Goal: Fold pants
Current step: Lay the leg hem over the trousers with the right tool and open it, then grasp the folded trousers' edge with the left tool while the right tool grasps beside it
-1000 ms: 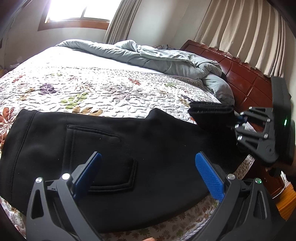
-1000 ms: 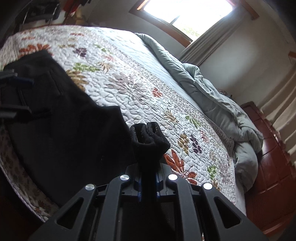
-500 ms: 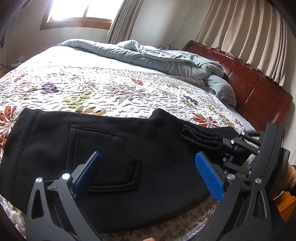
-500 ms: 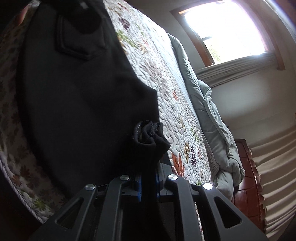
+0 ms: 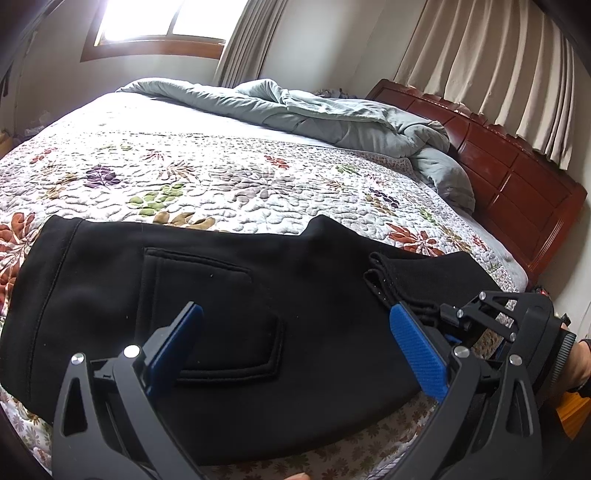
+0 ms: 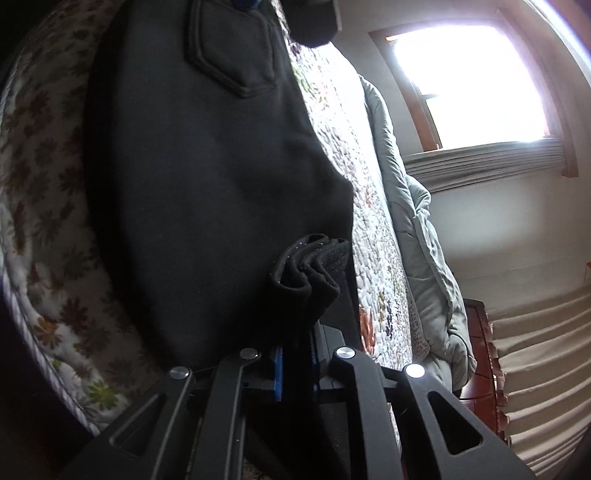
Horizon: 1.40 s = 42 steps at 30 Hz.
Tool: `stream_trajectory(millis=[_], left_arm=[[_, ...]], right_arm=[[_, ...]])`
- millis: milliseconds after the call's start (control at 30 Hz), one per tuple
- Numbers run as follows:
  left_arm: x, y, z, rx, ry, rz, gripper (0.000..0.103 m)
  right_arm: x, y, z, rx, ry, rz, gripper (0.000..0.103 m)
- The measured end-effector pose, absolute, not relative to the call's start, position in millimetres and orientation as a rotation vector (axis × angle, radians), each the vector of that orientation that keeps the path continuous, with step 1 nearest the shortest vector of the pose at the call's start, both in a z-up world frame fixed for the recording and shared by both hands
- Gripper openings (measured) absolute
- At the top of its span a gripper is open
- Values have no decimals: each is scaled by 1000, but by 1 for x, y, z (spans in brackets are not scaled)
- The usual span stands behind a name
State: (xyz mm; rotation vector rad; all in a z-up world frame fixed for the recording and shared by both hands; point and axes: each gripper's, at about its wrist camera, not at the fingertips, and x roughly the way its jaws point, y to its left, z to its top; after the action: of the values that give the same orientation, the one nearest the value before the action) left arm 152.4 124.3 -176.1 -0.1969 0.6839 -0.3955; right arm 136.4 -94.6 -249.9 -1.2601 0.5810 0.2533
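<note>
Black pants (image 5: 229,295) lie flat along the near edge of the bed, waistband at the left, a back pocket (image 5: 218,314) facing up. My left gripper (image 5: 295,343) is open and empty, hovering just above the pocket area. My right gripper (image 6: 295,365) is shut on the bunched leg cuffs (image 6: 310,273) and holds them over the pants' right part. In the left wrist view the right gripper (image 5: 439,314) comes in from the right with the cuffs (image 5: 388,277) low over the pants. The pants also show in the right wrist view (image 6: 207,166).
The bed has a floral quilt (image 5: 221,177). A rumpled grey duvet (image 5: 332,118) lies at the far side by the dark red wooden headboard (image 5: 517,177). A window (image 5: 162,18) and curtains (image 5: 498,55) stand behind. The bed's near edge runs under both grippers.
My right gripper has carried the cuffs leftward and down over the pants, and rolled sideways. My left gripper has stayed open in place.
</note>
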Motion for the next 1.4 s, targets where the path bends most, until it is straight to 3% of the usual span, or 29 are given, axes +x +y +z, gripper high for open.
stream_trajectory(millis=[400,600,767,1000,1233,1400], left_arm=[[156,122,-183,-197,720,-375,100],[154,120,-189,-171,744,-356,100],[152,120,-189,-163,751,-344,100],[138,130,-182,-195,801,-284,100],[109,174,-171,-372,823,-191,100],[97,215,-174,-547,899,-92,100]], right_arm=[[142,-109,-229,-1004,699,392,20],[129,-127,-176,-698,763,528,37],[159,-205,-133,-314,841,458,36],[205,-342,-154,-20,1002,156,34],[201,-356,-184,-18,1101,143,34],[214,-350,-153,-18,1071,197,34]])
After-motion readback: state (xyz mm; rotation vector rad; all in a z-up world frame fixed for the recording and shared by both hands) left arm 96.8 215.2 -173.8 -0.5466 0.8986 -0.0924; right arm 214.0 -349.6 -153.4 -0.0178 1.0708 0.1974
